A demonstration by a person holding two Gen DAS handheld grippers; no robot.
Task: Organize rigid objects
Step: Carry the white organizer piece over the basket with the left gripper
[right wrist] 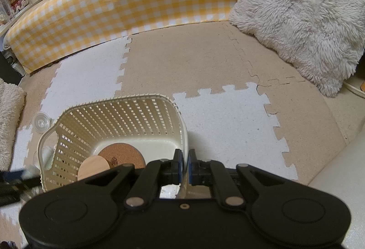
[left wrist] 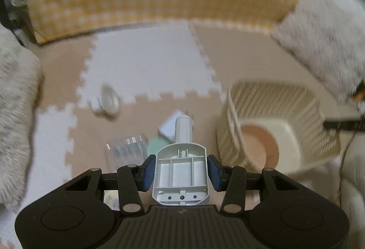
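The left gripper (left wrist: pixel 181 170) clamps a grey plastic tool (left wrist: pixel 181 171); the right gripper (right wrist: pixel 185 165) pinches the basket (right wrist: pixel 114 116) rim.

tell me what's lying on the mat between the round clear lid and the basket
In the left wrist view, a clear plastic case, a green piece and a white card lie between the lid and the basket.

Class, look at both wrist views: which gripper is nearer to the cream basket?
Right. The right gripper has its jaws clamped on the basket's rim. The left gripper, holding a grey plastic part, is beside it, apart.
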